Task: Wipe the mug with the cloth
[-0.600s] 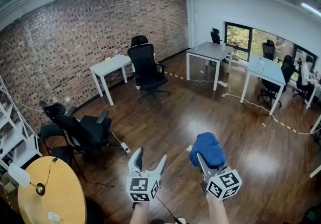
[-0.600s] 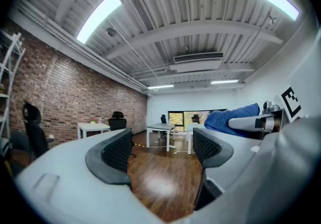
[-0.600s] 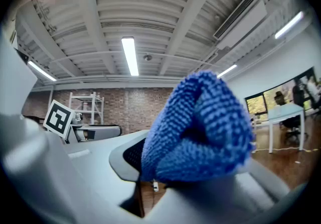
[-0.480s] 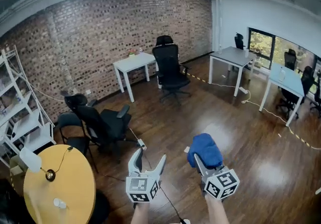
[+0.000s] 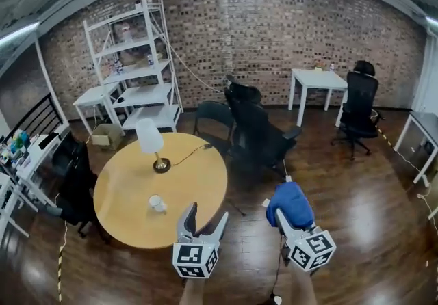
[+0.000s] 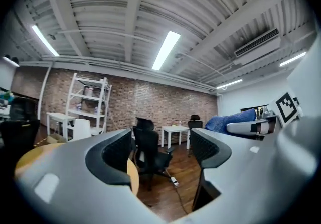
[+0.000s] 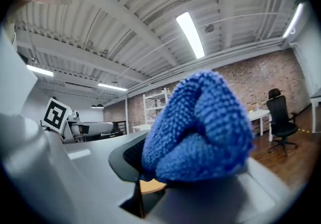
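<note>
A small white mug (image 5: 156,203) stands on the round yellow table (image 5: 123,184), ahead and to the left of my left gripper (image 5: 205,214). That gripper is held level in the air just off the table's near edge, open, with nothing between its jaws (image 6: 163,150). Beside it on the right, my right gripper (image 5: 290,218) is shut on a bunched blue cloth (image 5: 291,202). In the right gripper view the cloth (image 7: 200,127) fills the space between the jaws. It also shows at the right of the left gripper view as a blue cloth (image 6: 233,119).
A white table lamp (image 5: 152,145) with a cable stands on the table behind the mug. Black office chairs (image 5: 256,129) crowd the table's far right side. White shelving (image 5: 133,64) lines the brick wall, and a white desk (image 5: 318,85) stands at the back right.
The head view has swung left, from open floor and desks to the round table with the mug. Both grippers keep the same pose, the cloth still in the right one.
</note>
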